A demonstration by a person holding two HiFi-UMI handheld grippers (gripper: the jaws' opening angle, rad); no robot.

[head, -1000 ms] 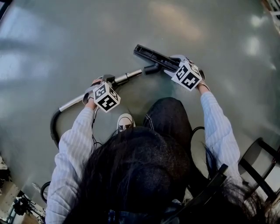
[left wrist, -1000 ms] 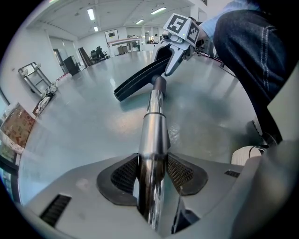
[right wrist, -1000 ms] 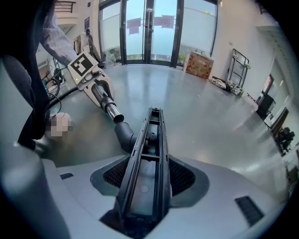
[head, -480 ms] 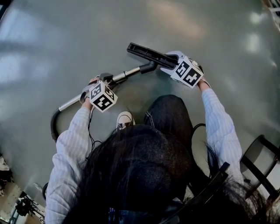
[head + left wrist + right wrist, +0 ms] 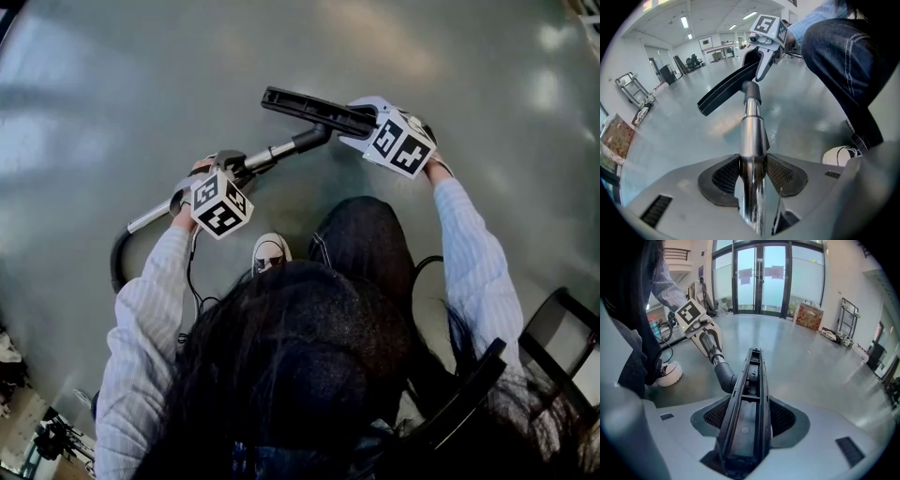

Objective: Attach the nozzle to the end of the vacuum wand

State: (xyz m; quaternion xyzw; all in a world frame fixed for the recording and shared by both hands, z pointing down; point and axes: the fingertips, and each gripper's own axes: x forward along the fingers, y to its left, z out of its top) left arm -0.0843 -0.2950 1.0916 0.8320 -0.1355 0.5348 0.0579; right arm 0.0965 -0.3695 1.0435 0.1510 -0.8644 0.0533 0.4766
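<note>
Hardware first: the left gripper (image 5: 752, 174) has the chrome vacuum wand (image 5: 751, 133) clamped between its ribbed pads, jaws fairly wide around the tube and only just closed a little tighter on it. The right gripper (image 5: 750, 420) is closed across the long black nozzle (image 5: 751, 380), which runs lengthwise between its pads with its open underside facing my camera. From the head view the nozzle (image 5: 305, 105) lies slanted at the top, and its curved black neck (image 5: 314, 139) meets the far end of the wand (image 5: 267, 155) (I cannot tell how deep it is seated). The wand slopes down to the left, where a black hose (image 5: 116, 264) curls away from its near end. Closest to the work are the person's bent knee in dark jeans (image 5: 366, 239) and a white shoe (image 5: 270, 253), both just below the wand but apart from it. A thin cable (image 5: 190, 281) hangs beside the left sleeve. A black chair frame (image 5: 553, 342) stands well apart at the lower right. Beyond the nozzle, the right gripper view shows glass doors (image 5: 761, 277), a cardboard box (image 5: 808, 315) and a folding trolley (image 5: 847, 310) on the glossy grey floor (image 5: 141, 75).
</note>
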